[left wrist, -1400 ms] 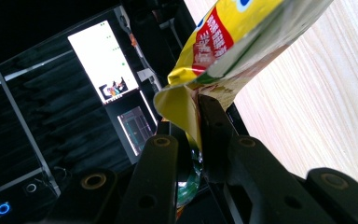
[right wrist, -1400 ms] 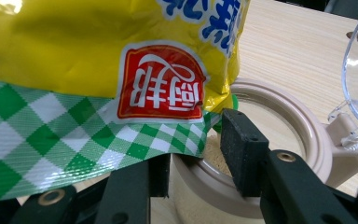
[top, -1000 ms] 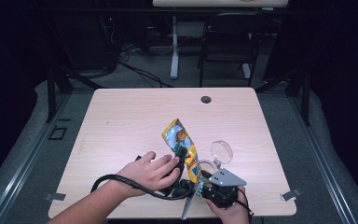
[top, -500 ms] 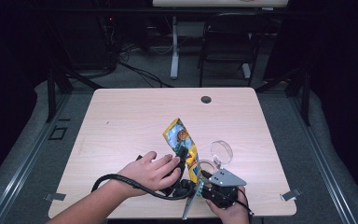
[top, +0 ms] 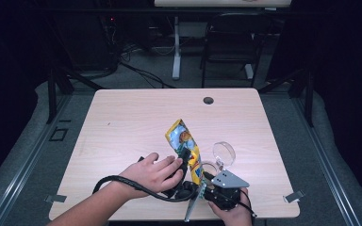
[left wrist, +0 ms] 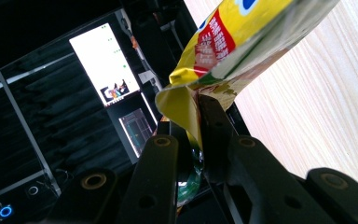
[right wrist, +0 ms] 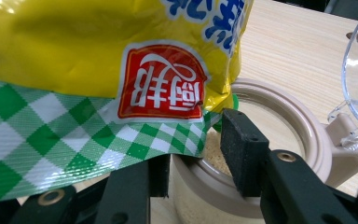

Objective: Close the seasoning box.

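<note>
Clamped jaws of the left gripper (left wrist: 193, 140) are pinching the yellow seasoning bag (top: 185, 147), tilting it over the open jar (right wrist: 265, 140) at the table's (top: 132, 117) near right edge, while the right gripper (right wrist: 200, 154) is clasping that jar's rim.

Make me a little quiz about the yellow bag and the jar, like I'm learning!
1. True or false: the left tool is pinching the yellow bag.
2. What sits right under the bag's lower end?
A) a jar B) a plate C) a cup
3. Fill in: the jar's clear lid is flipped ____.

Key
1. True: its jaws are shut on the bag's edge.
2. A: the beige jar, with pale grains inside; the right tool holds its rim.
3. open.
</note>
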`<state>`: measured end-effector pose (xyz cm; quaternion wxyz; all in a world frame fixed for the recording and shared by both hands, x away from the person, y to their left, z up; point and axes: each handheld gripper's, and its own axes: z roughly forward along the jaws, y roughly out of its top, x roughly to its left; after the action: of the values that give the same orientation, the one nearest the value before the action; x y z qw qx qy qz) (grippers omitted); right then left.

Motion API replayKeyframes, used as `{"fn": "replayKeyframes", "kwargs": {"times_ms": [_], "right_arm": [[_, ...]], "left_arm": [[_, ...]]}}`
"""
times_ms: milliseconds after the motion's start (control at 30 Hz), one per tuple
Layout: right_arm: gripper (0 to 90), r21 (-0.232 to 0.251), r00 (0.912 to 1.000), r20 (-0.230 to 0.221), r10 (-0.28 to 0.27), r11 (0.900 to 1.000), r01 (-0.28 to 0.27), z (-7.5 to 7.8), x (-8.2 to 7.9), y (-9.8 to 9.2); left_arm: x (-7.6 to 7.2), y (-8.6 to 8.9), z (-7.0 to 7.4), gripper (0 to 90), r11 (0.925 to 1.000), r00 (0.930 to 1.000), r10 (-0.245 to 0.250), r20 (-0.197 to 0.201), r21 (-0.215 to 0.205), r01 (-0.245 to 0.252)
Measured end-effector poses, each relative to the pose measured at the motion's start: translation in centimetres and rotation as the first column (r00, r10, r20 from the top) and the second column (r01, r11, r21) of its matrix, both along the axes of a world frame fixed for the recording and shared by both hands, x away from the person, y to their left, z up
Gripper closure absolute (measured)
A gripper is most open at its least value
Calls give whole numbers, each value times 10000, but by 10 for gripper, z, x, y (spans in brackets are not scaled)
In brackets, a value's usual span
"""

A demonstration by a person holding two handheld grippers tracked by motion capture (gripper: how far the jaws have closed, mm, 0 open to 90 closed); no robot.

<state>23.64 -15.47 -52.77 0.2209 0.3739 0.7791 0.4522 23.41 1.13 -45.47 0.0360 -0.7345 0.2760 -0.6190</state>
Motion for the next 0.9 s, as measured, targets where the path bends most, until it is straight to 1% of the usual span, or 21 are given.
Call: {"fn": "replayKeyframes", "kwargs": {"times_ms": [33, 267, 333, 500, 533, 567, 900], "right_arm": [[638, -17, 10000, -6, 7, 10000, -7, 0, 0, 0], [638, 0, 10000, 4, 18, 10000, -18, 0, 0, 0], [638, -42, 10000, -1, 19, 10000, -19, 0, 0, 0], [638, -11, 10000, 8, 4, 10000, -4, 0, 0, 0], [637, -50, 10000, 2, 14, 10000, -14, 0, 0, 0], [637, -46, 10000, -1, 13, 10000, -13, 0, 0, 0], [637, -8, 10000, 19, -5, 10000, 5, 0, 0, 0]], "left_arm": [[0, 0, 0, 854, 10000, 10000, -78, 30, -53, 78], [0, 0, 0, 854, 9999, 9999, -102, 12, -85, 102], [0, -1, 0, 854, 10000, 10000, -10, -29, -19, 10], [-1, -1, 1, 854, 10000, 10000, -44, 11, -13, 44], [-1, -2, 2, 854, 9999, 9999, 29, 111, 144, -31], [-1, -2, 1, 854, 10000, 10000, -47, 11, -7, 47], [-1, -2, 2, 855, 10000, 10000, -61, -15, -32, 61]]}}
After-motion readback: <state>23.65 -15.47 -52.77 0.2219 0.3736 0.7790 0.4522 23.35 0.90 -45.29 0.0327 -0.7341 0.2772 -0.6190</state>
